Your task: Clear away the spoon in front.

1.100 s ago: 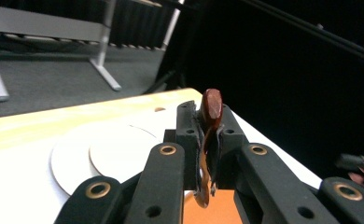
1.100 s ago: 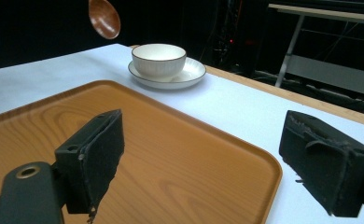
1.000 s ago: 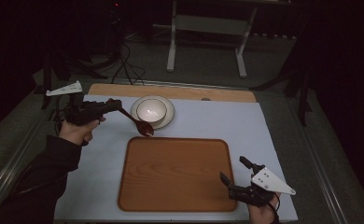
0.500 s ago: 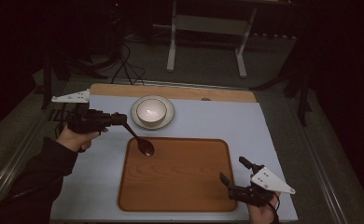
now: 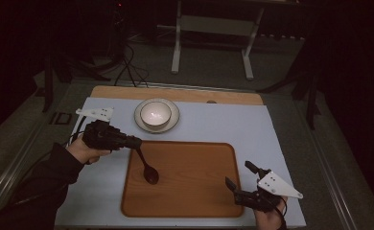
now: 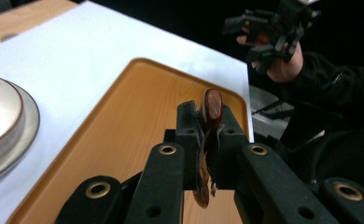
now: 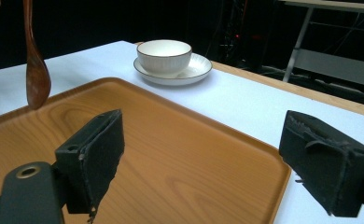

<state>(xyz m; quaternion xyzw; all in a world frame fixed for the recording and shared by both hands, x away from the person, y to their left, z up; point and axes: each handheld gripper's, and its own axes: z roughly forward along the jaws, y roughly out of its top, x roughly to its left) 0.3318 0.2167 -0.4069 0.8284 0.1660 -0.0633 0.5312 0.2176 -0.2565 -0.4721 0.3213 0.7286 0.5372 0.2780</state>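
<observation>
My left gripper (image 5: 130, 142) is shut on the handle of a dark wooden spoon (image 5: 149, 173). The spoon hangs head down over the left part of the wooden tray (image 5: 190, 196). In the left gripper view the spoon's handle end (image 6: 213, 103) sticks up between the closed jaws of that gripper (image 6: 211, 136). My right gripper (image 5: 239, 175) rests at the tray's near right corner, open and holding nothing. In the right gripper view the open gripper (image 7: 213, 154) looks across the tray (image 7: 180, 140), with the spoon (image 7: 36, 79) hanging at the left.
A white bowl (image 5: 155, 113) sits on a saucer (image 5: 174, 122) behind the tray, on the pale blue mat (image 5: 233, 124). The bowl (image 7: 164, 53) also stands beyond the tray in the right gripper view. A wooden table edge (image 5: 223, 96) runs along the back.
My left gripper has carried the spoon from beside the bowl toward me and out over the tray's left part. The right gripper has stayed where it was.
</observation>
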